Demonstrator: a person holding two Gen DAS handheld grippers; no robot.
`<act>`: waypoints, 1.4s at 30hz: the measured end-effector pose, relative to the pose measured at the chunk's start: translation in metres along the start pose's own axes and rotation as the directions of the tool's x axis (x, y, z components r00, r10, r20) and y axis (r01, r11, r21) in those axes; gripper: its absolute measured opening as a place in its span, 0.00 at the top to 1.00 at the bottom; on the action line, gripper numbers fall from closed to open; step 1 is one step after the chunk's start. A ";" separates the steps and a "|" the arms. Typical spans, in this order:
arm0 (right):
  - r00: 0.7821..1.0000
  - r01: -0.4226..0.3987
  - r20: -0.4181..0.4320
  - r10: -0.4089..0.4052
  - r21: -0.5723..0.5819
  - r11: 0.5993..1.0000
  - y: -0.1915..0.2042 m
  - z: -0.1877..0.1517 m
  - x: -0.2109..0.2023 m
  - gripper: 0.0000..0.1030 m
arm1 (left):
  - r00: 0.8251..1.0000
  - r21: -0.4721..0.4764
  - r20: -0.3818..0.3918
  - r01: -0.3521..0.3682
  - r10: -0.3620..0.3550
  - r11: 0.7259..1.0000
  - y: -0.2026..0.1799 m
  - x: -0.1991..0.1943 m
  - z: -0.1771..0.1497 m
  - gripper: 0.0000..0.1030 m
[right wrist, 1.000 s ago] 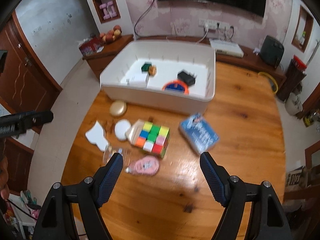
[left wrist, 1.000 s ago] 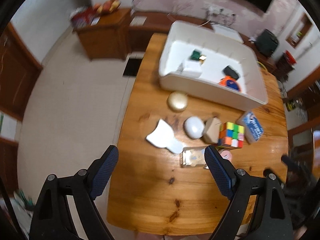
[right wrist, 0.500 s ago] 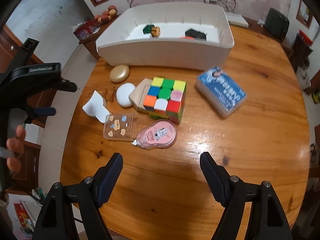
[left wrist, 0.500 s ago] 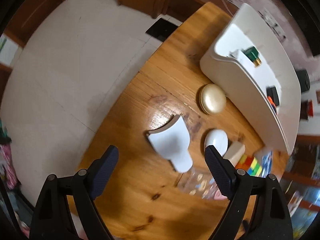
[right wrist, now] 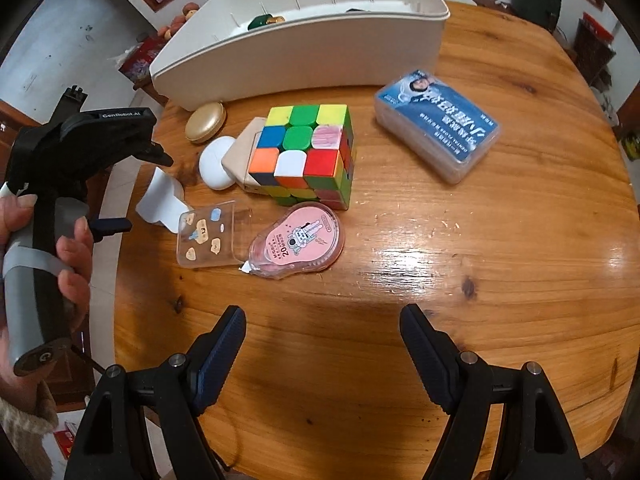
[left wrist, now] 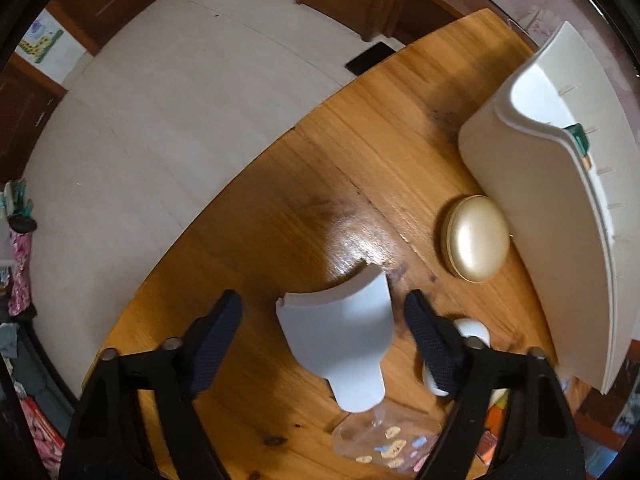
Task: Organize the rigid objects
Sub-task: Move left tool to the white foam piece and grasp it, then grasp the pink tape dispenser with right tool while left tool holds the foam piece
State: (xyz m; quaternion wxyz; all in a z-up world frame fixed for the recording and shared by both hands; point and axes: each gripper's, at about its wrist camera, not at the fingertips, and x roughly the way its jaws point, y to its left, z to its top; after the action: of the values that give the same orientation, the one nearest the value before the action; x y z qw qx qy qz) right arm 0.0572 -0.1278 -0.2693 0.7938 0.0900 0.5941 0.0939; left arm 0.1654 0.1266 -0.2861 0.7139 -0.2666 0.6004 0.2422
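My left gripper (left wrist: 322, 334) is open, its fingers on either side of a white fan-shaped piece (left wrist: 340, 332) lying on the round wooden table (left wrist: 320, 184); the piece also shows in the right wrist view (right wrist: 158, 200). My right gripper (right wrist: 322, 350) is open and empty over bare table near the front edge. Ahead of it lie a pink correction tape (right wrist: 298, 242), a clear sticker case (right wrist: 210, 234), a colour cube (right wrist: 306, 154), a beige block (right wrist: 240, 160), a white oval case (right wrist: 214, 162), a gold oval case (right wrist: 206, 122) and a blue card box (right wrist: 436, 126).
A white bin (right wrist: 304, 48) stands at the back of the table, with a green item (right wrist: 260, 21) inside. The gold case (left wrist: 476, 238) lies against the bin wall (left wrist: 532, 216). The table's left edge drops to a pale floor (left wrist: 160, 120). The person's hand holds the left gripper handle (right wrist: 36, 240).
My left gripper has come down and forward so the white fan-shaped piece now lies between its open fingers. My right gripper has moved lower and closer to the table.
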 end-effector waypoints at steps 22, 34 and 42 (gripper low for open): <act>0.978 -0.139 -0.100 0.183 0.341 0.930 -0.018 0.032 0.047 0.22 | 0.998 0.283 -0.017 0.063 -0.061 0.957 0.000 -0.002 -0.001 0.38; 0.992 0.035 -0.122 0.024 0.463 0.886 -0.007 0.064 0.059 0.29 | 0.999 0.362 -0.023 0.047 -0.041 0.931 -0.012 0.000 0.003 0.38; 0.975 0.210 -0.150 -0.164 0.377 0.902 0.021 0.080 0.067 0.43 | 0.999 0.384 -0.023 0.037 -0.030 0.922 -0.013 0.007 0.003 0.38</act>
State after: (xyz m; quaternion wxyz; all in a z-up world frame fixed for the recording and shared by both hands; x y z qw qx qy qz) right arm 0.1511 -0.0925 -0.3035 0.7296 0.1835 0.6514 -0.0980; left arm 0.1768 0.1190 -0.2910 0.7514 -0.1336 0.6375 0.1053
